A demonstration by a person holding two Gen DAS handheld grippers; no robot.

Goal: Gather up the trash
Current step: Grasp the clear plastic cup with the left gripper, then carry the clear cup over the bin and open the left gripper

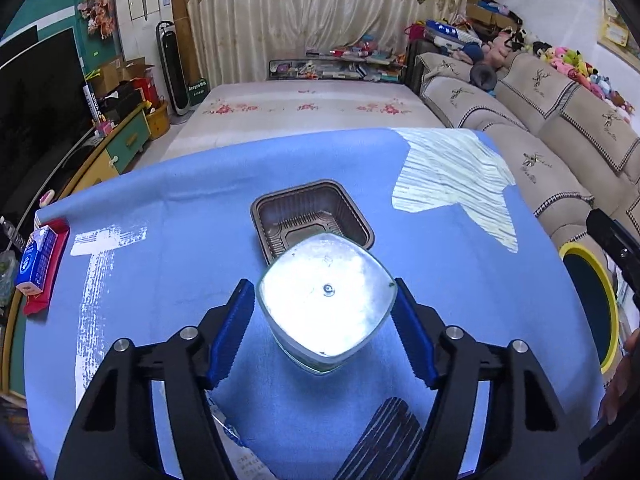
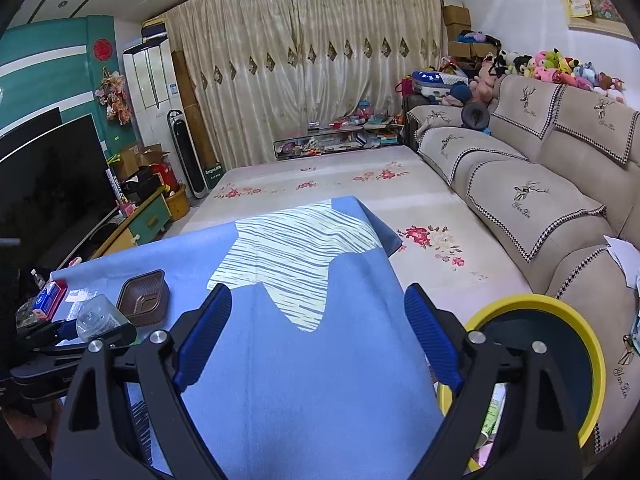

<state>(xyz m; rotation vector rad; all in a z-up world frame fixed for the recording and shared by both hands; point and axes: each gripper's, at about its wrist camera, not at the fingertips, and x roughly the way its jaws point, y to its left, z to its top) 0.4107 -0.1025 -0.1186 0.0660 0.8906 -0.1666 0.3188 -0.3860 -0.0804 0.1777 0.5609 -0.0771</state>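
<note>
A clear plastic bottle [image 1: 326, 300] lies between the blue pads of my left gripper [image 1: 325, 330], its square base facing the camera. The pads sit against its sides and the jaws look closed on it. Behind it a brown plastic tray [image 1: 312, 216] rests on the blue tablecloth [image 1: 180, 248]. In the right wrist view the bottle [image 2: 100, 318] and tray [image 2: 142, 294] show at the left. My right gripper [image 2: 318, 344] is open and empty over the cloth. A yellow-rimmed bin [image 2: 560, 360] stands beside the table at the right, with wrappers inside.
A blue tissue pack on a red holder [image 1: 38, 264] sits at the table's left edge. A dark striped patch [image 1: 384, 440] shows on the cloth near me. The bin also shows in the left wrist view [image 1: 592, 304]. A sofa [image 2: 540, 200] runs along the right.
</note>
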